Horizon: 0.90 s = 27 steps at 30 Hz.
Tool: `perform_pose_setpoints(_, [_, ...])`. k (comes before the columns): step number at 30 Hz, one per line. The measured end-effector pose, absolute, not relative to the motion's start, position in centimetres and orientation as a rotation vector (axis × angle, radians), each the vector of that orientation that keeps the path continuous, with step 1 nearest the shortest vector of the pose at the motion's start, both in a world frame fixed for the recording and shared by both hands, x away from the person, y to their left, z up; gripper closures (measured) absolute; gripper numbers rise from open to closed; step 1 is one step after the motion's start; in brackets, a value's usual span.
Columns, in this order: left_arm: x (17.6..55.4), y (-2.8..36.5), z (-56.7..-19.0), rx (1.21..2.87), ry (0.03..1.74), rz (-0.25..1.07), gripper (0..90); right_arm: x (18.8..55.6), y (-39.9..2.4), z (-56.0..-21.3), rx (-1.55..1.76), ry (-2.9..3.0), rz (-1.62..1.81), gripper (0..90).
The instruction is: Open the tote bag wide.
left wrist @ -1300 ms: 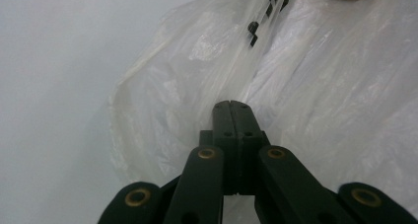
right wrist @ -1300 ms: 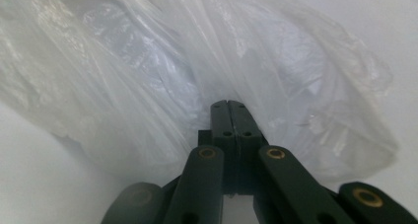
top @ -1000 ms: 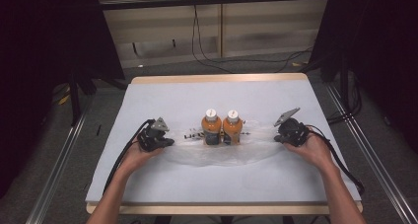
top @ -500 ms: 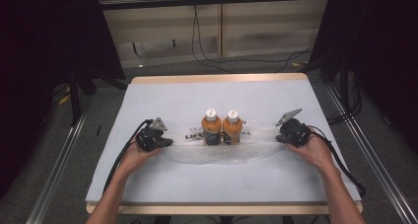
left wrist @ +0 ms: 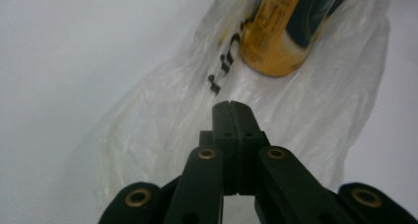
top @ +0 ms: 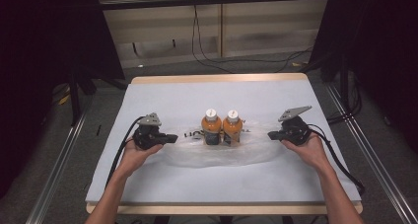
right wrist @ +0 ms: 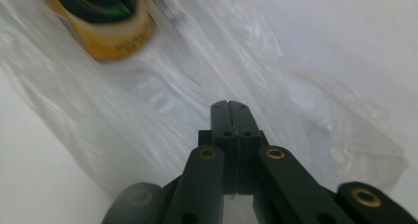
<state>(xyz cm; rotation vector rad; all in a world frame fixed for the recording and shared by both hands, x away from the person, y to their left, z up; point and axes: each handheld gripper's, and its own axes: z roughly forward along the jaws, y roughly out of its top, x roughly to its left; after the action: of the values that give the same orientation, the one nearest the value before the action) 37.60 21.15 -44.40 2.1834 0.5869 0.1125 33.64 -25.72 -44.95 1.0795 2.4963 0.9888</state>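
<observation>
Two orange drink bottles with white caps, the left bottle (top: 211, 127) and the right bottle (top: 232, 128), stand upright side by side on a clear plastic bag (top: 207, 156) spread across the white table (top: 172, 93). My left gripper (top: 175, 137) lies at the bag's left end and points right at the bottles. My right gripper (top: 270, 134) lies at the bag's right end and points left. In the left gripper view the jaws (left wrist: 230, 104) are shut above the film (left wrist: 162, 115), with a bottle's base (left wrist: 276, 31) ahead. The right gripper's jaws (right wrist: 230, 103) are shut too, over crinkled film (right wrist: 172, 95). I see no film pinched in either.
The table's wooden edge (top: 217, 79) runs along the far side, with cables on the floor (top: 236, 61) behind it. Metal rails (top: 54, 165) flank both sides. Black cables trail from each gripper toward the table's near corners.
</observation>
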Motion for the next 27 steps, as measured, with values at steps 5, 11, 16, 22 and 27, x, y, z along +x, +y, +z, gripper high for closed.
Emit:
perform_pose_setpoints(5, [36.7, 20.3, -43.9, 2.142, 0.565, 0.09, 90.0, 33.0, -25.3, -44.1, 1.053, 2.465, 1.099, 90.0])
perform_pose_setpoints(11, [36.0, 18.7, -43.7, 2.118, 0.527, 0.072, 90.0, 32.8, -25.0, -43.1, 1.04, 2.43, 1.181, 90.0])
perform_pose_setpoints(16, [35.6, 17.2, -43.8, 2.103, 0.504, 0.064, 90.0, 33.2, -23.9, -42.6, 1.005, 2.425, 1.226, 90.0])
perform_pose_setpoints(22, [35.1, 15.5, -44.4, 2.126, 0.468, 0.07, 90.0, 34.0, -22.1, -42.4, 0.968, 2.444, 1.269, 90.0])
perform_pose_setpoints(27, [35.0, 14.2, -44.3, 2.115, 0.453, 0.055, 90.0, 34.7, -21.0, -42.5, 0.958, 2.449, 1.273, 90.0])
